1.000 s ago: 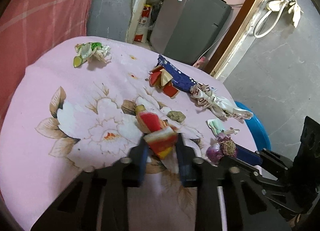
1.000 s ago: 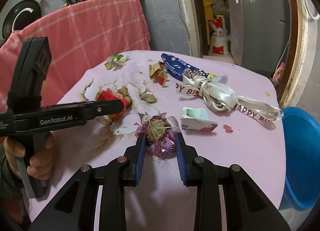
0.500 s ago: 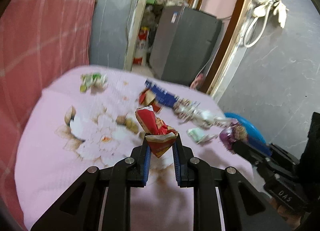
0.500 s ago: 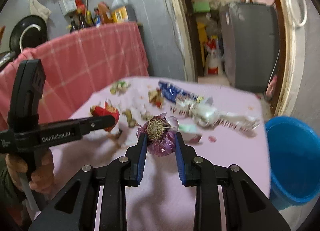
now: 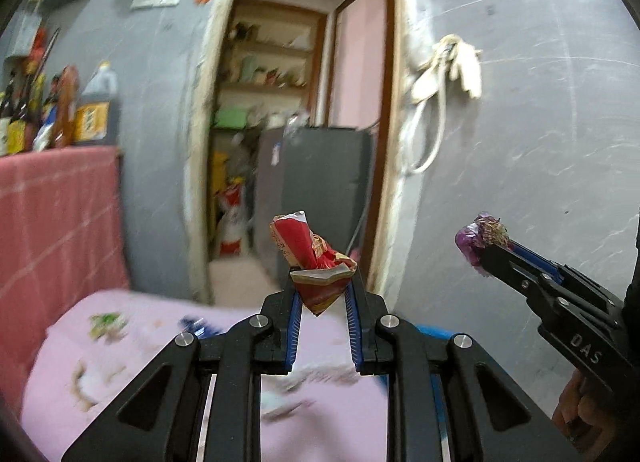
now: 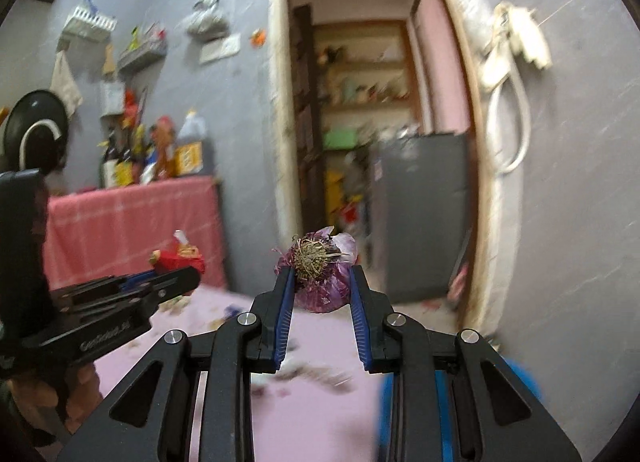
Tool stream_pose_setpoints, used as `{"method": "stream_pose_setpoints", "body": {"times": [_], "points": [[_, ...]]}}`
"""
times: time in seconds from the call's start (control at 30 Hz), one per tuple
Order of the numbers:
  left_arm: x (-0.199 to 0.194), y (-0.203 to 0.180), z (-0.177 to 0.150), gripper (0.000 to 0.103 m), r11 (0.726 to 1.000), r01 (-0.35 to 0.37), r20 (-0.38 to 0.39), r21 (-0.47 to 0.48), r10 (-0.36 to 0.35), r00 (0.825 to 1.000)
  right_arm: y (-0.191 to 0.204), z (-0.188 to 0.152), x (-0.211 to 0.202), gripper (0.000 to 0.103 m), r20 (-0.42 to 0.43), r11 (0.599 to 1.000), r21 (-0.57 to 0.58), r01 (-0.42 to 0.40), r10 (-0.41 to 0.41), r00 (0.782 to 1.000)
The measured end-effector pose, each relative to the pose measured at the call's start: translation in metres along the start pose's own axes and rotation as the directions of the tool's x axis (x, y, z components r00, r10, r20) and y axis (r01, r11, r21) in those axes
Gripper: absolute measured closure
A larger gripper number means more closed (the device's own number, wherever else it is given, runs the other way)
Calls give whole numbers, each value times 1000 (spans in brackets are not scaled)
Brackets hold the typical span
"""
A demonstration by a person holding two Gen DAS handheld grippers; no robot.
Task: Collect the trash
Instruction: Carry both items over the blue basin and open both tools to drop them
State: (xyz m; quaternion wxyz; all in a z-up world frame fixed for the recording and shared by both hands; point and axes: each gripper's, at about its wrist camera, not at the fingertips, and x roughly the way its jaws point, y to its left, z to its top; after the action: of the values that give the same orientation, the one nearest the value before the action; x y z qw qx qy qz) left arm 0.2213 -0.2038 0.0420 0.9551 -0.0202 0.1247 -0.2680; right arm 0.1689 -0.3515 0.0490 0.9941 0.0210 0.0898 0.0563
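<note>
My left gripper point(image 5: 321, 286) is shut on a crumpled red snack wrapper point(image 5: 310, 262), held up in the air above the pink flowered tablecloth point(image 5: 160, 394). My right gripper point(image 6: 322, 282) is shut on a purple onion scrap point(image 6: 320, 270) with dry roots, also lifted off the table. In the left wrist view the right gripper point(image 5: 486, 258) shows at the right with the onion scrap point(image 5: 480, 240) at its tip. The right wrist view has the left gripper point(image 6: 188, 278) at its left, carrying the wrapper point(image 6: 180, 258). More litter lies blurred on the cloth point(image 6: 320, 374) below.
A blue bucket point(image 6: 520, 386) stands low at the table's right edge. Behind are a grey wall, an open doorway with a dark grey appliance point(image 5: 320, 197), and a red checked cloth point(image 5: 52, 221) with bottles on top at the left. A person's hand point(image 6: 80, 394) holds the left gripper's handle.
Both grippers have risen off the table and tilted up toward level, each carrying its piece of trash; the table has dropped to the bottom of both views.
</note>
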Motion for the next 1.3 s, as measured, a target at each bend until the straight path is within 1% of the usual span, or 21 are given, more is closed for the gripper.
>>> {"method": "stream_pose_setpoints", "body": {"times": [0.1, 0.2, 0.27, 0.37, 0.47, 0.57, 0.63, 0.67, 0.73, 0.77, 0.87, 0.97, 1.07, 1.17, 1.23, 1.27, 1.3], "points": [[18, -28, 4, 86, 999, 52, 17, 7, -53, 998, -31, 9, -8, 78, 34, 997, -5, 75, -75, 997], [39, -50, 4, 86, 995, 101, -6, 6, -101, 995, -59, 10, -13, 78, 35, 990, 1, 138, -138, 990], [58, -63, 0, 86, 991, 136, -46, -4, -136, 990, -79, 7, -16, 78, 24, 984, 10, 176, -176, 984], [84, -80, -5, 86, 985, 170, -113, -17, -171, 979, -109, -4, -16, 78, -21, 973, 37, 227, -226, 974], [109, -94, -17, 86, 981, 192, -199, -32, -195, 961, -134, -20, -15, 78, -79, 961, 75, 265, -259, 963], [133, -105, -30, 85, 981, 191, -288, -47, -196, 937, -152, -38, -11, 78, -140, 951, 115, 286, -270, 953], [150, -108, -40, 85, 981, 184, -356, -63, -194, 914, -161, -51, -8, 78, -186, 946, 139, 293, -266, 946], [157, -110, -45, 85, 982, 176, -391, -68, -189, 901, -165, -58, -5, 78, -214, 943, 153, 294, -259, 942], [174, -110, -56, 85, 983, 161, -459, -87, -183, 869, -171, -70, 2, 77, -263, 940, 174, 294, -244, 933], [182, -110, -61, 85, 981, 159, -493, -107, -191, 849, -173, -75, 5, 77, -282, 939, 181, 294, -237, 930], [197, -105, -76, 85, 981, 146, -553, -131, -194, 810, -178, -91, 16, 77, -345, 933, 208, 293, -210, 915], [203, -98, -87, 85, 980, 135, -587, -145, -195, 786, -183, -104, 22, 77, -392, 928, 229, 294, -189, 901], [198, -94, -92, 84, 978, 132, -597, -162, -204, 776, -185, -111, 27, 77, -421, 924, 239, 298, -178, 889], [196, -86, -92, 83, 975, 125, -596, -182, -211, 775, -186, -112, 27, 75, -432, 919, 251, 303, -175, 885], [191, -83, -89, 74, 972, 116, -589, -203, -216, 779, -185, -111, 22, 71, -426, 919, 251, 305, -178, 887], [188, -80, -86, 71, 970, 112, -583, -214, -219, 782, -185, -110, 22, 69, -423, 919, 250, 305, -180, 888], [186, -77, -82, 70, 968, 110, -575, -224, -222, 787, -184, -108, 21, 68, -418, 919, 249, 305, -182, 890]]}}
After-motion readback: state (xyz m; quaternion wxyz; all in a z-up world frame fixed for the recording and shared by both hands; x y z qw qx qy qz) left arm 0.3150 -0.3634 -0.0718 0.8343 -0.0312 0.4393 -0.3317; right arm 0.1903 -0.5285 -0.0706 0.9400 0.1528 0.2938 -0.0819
